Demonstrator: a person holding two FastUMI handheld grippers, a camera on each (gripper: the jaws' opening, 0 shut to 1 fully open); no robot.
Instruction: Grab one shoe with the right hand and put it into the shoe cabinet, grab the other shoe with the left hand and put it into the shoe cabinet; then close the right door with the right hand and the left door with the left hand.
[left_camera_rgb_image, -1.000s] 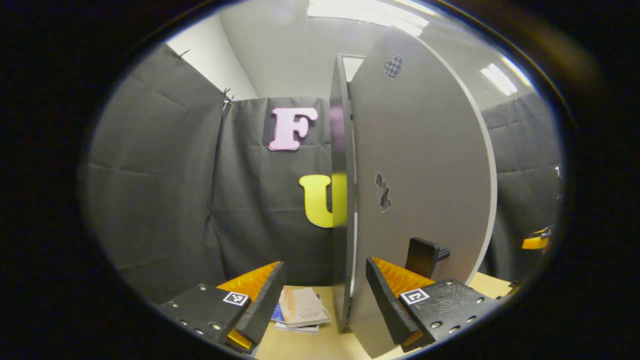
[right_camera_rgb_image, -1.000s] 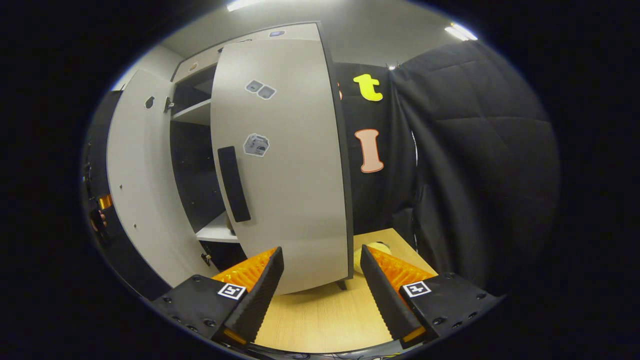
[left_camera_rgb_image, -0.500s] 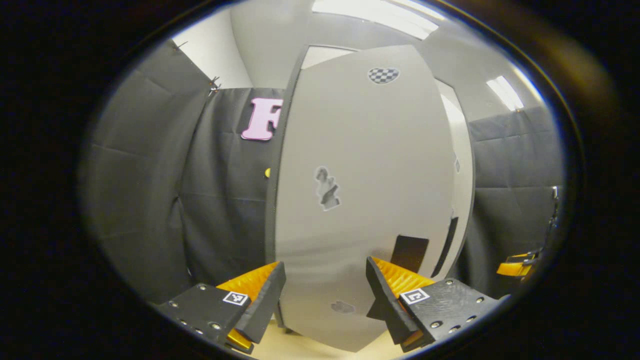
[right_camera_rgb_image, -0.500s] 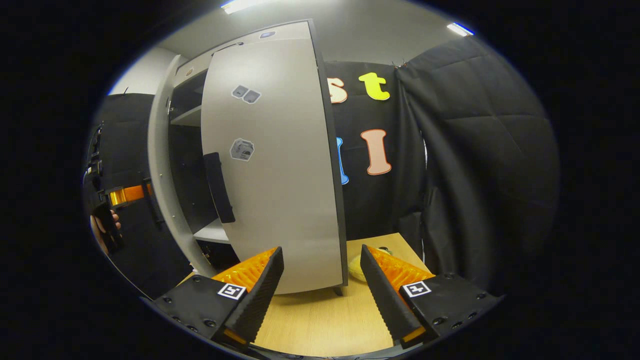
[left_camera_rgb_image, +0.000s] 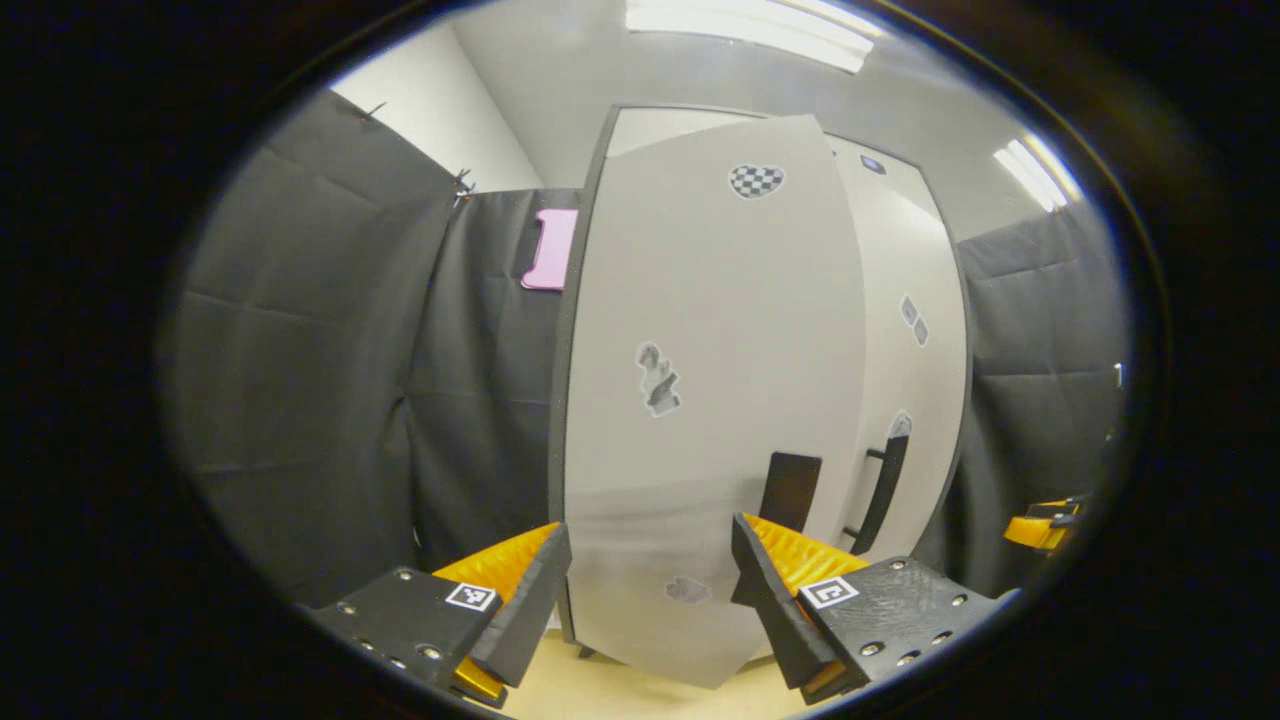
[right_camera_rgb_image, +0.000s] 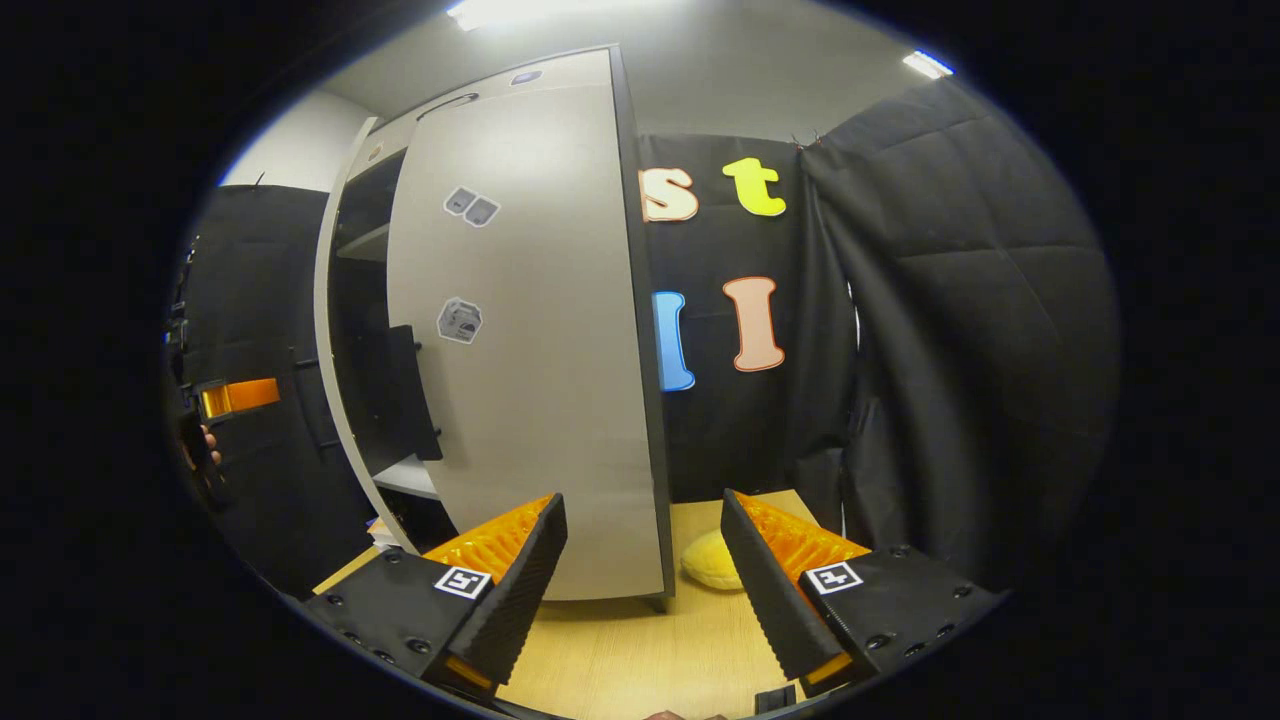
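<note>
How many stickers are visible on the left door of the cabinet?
3 on the left door: checkered heart near top, a figure mid-height, a faint one low. Others may be hidden.

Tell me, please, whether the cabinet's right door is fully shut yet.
Not yet. In the right gripper view the right door stands ajar, with a dark gap beside it where a shelf shows.

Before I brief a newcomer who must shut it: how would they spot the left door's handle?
Find the tall pale grey shoe cabinet. On its left door, low near the inner edge, sits a flat black rectangular handle. The right door's handle beside it is a slim bar.
</note>
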